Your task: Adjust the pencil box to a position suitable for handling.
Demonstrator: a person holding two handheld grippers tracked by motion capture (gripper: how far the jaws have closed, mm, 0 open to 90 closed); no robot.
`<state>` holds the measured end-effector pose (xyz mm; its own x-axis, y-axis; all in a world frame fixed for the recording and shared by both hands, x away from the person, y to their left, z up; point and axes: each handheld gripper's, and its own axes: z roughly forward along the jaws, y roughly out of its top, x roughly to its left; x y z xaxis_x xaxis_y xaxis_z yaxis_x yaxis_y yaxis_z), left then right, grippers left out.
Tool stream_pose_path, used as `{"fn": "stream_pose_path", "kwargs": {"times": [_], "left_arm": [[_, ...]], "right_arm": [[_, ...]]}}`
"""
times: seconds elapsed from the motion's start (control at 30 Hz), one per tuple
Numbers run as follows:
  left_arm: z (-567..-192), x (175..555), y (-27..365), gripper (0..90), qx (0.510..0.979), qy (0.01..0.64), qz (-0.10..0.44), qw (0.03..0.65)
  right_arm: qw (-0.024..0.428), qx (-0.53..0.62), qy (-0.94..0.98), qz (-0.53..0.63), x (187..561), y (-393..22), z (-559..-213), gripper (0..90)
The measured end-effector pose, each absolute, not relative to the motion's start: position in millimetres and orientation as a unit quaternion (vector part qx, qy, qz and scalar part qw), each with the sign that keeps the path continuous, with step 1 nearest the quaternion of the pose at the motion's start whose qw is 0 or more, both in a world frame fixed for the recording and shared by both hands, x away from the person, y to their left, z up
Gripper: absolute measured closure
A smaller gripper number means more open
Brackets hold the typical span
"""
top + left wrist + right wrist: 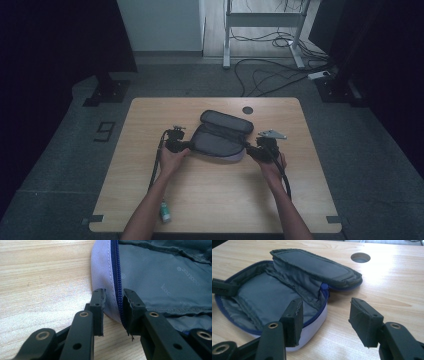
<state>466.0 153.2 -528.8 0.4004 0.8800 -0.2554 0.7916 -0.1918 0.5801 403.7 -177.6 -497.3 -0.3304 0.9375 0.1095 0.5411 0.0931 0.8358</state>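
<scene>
1. Forearms are seen nearest the camera, each hand at one end of the pouch.
2. Near the cable hole, the pouch lies unzipped on the table.
3. The pouch's zipped rim is pinched by the left gripper.
4. The right gripper is held spread beside the pouch's other end, gripping nothing.
</scene>
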Motion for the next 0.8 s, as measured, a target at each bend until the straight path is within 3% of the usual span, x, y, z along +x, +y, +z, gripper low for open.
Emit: {"fn": "stream_pose_path", "kwargs": {"times": [0.53,0.8], "left_arm": [[-531,465,154,71.1,0.764,0.547,0.063,0.336],[-531,465,154,71.1,0.765,0.546,0.063,0.336]], "right_arm": [[0.225,0.535,0.707,0.404,424,-162,-511,45.5],[0.221,0.537,0.718,0.383,438,-153,-522,54.9]]}}
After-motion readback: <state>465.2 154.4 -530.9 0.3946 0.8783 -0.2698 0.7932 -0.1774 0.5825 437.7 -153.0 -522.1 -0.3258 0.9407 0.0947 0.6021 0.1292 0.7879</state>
